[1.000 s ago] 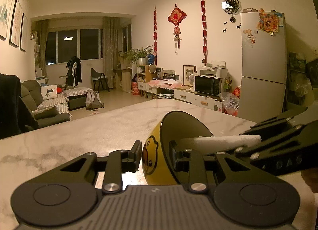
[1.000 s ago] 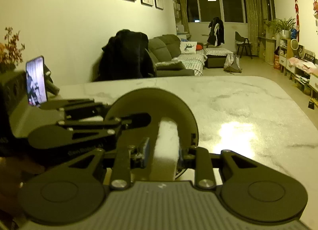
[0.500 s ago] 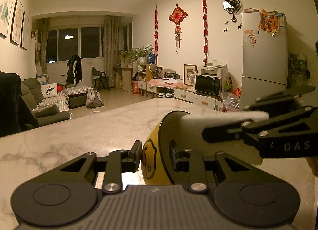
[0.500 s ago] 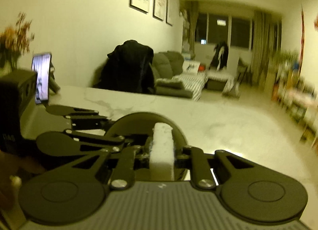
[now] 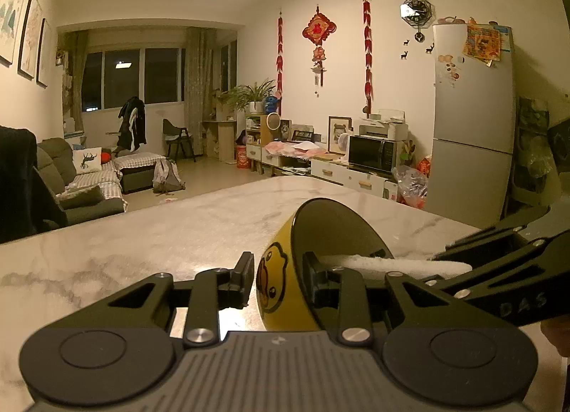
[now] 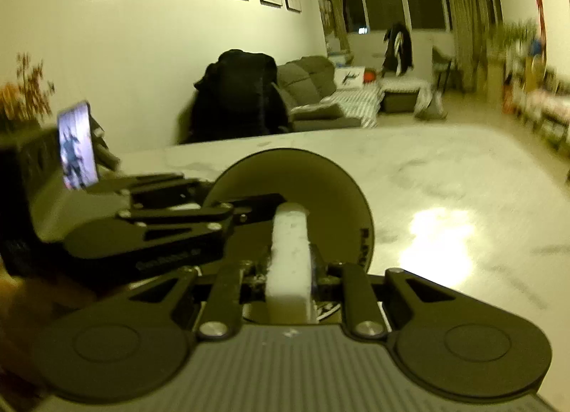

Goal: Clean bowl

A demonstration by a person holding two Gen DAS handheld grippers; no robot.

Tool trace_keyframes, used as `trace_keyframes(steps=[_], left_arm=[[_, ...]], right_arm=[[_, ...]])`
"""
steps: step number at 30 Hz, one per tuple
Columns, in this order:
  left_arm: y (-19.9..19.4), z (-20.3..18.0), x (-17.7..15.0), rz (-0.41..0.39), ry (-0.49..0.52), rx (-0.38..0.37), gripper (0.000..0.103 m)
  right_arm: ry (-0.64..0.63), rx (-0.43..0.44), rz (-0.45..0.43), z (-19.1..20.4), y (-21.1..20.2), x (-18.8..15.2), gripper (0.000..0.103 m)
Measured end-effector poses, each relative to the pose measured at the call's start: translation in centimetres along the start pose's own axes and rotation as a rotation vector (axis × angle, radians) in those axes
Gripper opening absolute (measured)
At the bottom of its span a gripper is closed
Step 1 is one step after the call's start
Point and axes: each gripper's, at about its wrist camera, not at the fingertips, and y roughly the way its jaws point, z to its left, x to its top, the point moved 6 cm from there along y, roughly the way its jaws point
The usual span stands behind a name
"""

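Note:
A yellow bowl (image 5: 274,291) with a duck print and a dark inside lies tilted on its side over the marble table (image 5: 160,244), its mouth facing right. My left gripper (image 5: 278,271) is shut on its rim, one finger outside and one inside. From the right, my right gripper (image 5: 420,265) reaches in, shut on a white sponge (image 5: 392,264) that lies against the bowl's inner wall. In the right wrist view the sponge (image 6: 288,244) stands on edge in the right gripper (image 6: 288,269), inside the bowl (image 6: 295,176). The left gripper (image 6: 249,207) holds the bowl's left rim.
The marble table (image 6: 445,198) stretches away beyond the bowl, with a bright lamp reflection on it. A lit phone (image 6: 76,144) stands at the left by the left gripper. A sofa (image 5: 82,191), a cabinet with a microwave (image 5: 370,155) and a fridge (image 5: 470,127) stand beyond the table.
The sponge in the right gripper swept up toward the bowl's upper rim, then came back down to the lower inside. The left gripper and the bowl stayed put.

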Motion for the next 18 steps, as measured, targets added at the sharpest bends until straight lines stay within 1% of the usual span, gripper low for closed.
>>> trace_keyframes(steps=[3, 6, 9, 11, 13, 17, 18], left_arm=[[0.0, 0.1, 0.0, 0.007, -0.008, 0.005, 0.03], [0.0, 0.1, 0.1, 0.008, -0.012, 0.002, 0.03], [-0.1, 0.0, 0.1, 0.007, -0.004, -0.005, 0.03], [0.0, -0.1, 0.1, 0.009, -0.004, -0.012, 0.03], [0.1, -0.2, 0.0, 0.026, -0.014, -0.035, 0.032], [0.1, -0.2, 0.0, 0.026, -0.014, -0.032, 0.032], [0.1, -0.2, 0.0, 0.025, -0.015, -0.032, 0.032]], right_arm=[[0.055, 0.052, 0.026, -0.2, 0.4, -0.1, 0.019], [0.065, 0.037, 0.039, -0.4, 0.8, -0.2, 0.019], [0.037, 0.014, 0.035, -0.3, 0.6, -0.1, 0.019], [-0.017, -0.021, 0.016, 0.0, 0.3, 0.0, 0.019], [-0.087, -0.083, -0.006, 0.3, 0.1, 0.2, 0.018], [-0.217, -0.203, -0.063, 0.8, -0.2, 0.8, 0.018], [-0.232, -0.212, -0.069, 0.9, -0.2, 0.9, 0.018]])
